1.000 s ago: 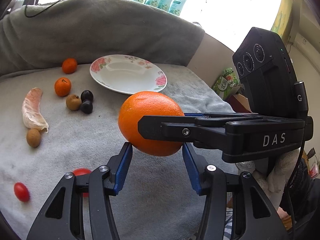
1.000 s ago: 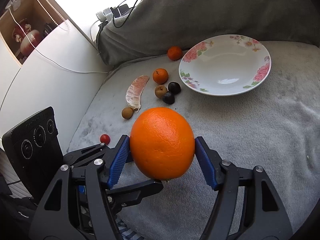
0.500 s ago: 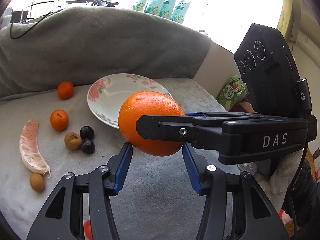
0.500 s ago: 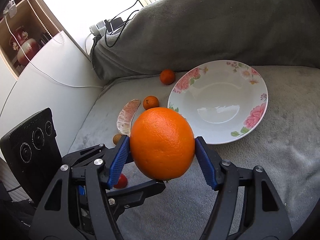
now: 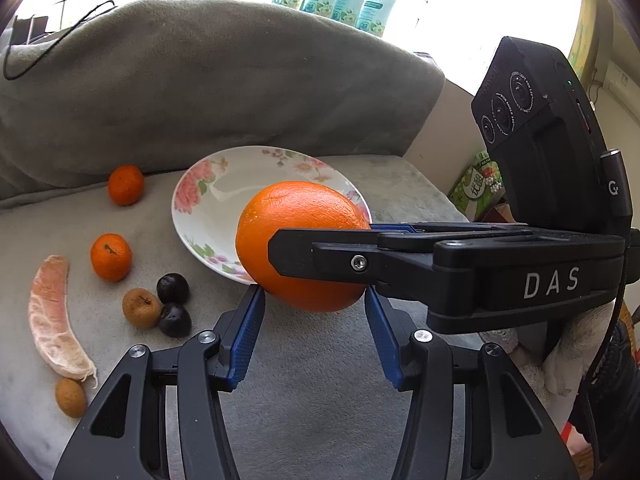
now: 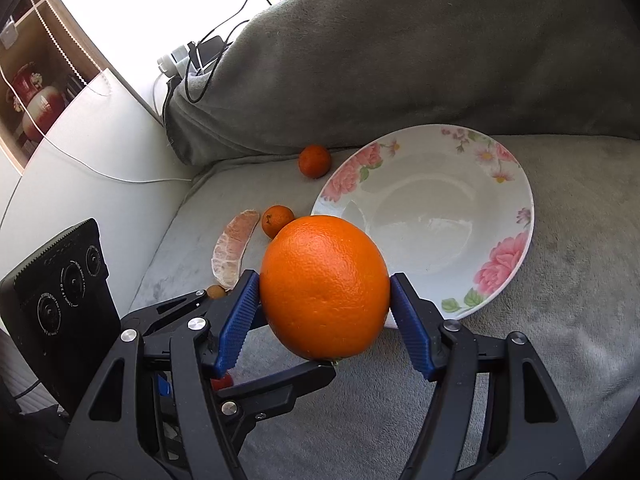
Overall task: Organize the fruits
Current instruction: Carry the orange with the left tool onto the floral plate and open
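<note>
A big orange point(image 6: 325, 288) sits between the blue pads of my right gripper point(image 6: 325, 292), which is shut on it above the grey blanket. Behind it lies the white flowered plate point(image 6: 516, 184), bare inside. In the left wrist view the orange point(image 5: 296, 216) hangs over the plate's near rim point(image 5: 188, 200), and the right gripper point(image 5: 320, 256) reaches in from the right. My left gripper point(image 5: 312, 296) stands open just below the orange, its pads apart and holding nothing. One of its black fingers point(image 6: 280, 384) shows under the orange.
Left of the plate lie two mandarins point(image 5: 125, 185) point(image 5: 111, 257), a peeled pomelo segment point(image 5: 52, 316), two brown longans point(image 5: 142, 308) point(image 5: 71, 397) and two dark fruits point(image 5: 173, 288). A rolled grey blanket point(image 5: 200, 80) walls the back. A red tomato point(image 6: 221, 382) lies near the left gripper.
Both grippers have moved forward together with the orange. The plate is nearer now and lies right behind the orange. The small fruits have slid toward the lower left.
</note>
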A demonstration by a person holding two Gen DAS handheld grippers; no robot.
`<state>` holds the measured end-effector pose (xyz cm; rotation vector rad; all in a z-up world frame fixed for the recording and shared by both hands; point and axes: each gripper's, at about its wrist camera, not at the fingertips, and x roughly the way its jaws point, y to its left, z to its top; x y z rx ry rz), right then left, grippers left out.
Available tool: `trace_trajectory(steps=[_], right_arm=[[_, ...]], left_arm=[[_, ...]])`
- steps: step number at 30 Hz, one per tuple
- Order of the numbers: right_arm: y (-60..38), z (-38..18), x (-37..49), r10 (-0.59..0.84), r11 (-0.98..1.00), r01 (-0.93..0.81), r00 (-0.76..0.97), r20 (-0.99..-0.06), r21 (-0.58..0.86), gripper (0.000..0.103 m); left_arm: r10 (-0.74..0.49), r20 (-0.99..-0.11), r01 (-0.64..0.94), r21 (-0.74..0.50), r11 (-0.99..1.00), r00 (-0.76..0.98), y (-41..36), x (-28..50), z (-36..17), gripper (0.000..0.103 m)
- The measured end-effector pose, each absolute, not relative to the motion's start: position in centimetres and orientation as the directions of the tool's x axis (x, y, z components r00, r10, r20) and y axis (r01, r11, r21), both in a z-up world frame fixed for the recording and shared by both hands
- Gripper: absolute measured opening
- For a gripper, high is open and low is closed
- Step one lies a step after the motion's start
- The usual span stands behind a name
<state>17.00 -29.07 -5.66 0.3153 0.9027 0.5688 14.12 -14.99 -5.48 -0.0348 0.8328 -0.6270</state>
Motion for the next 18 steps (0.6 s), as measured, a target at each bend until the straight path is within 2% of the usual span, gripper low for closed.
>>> trace_trajectory(steps=[18], right_arm=[[-28.9,-6.5,19.3,0.560,0.828,-0.300,0.471,-0.682,0.473,0.069]], left_arm=[[-0.514,-0.697,0.510,-0.244,0.825,0.499,-15.8,15.4,-5.8,0.051]])
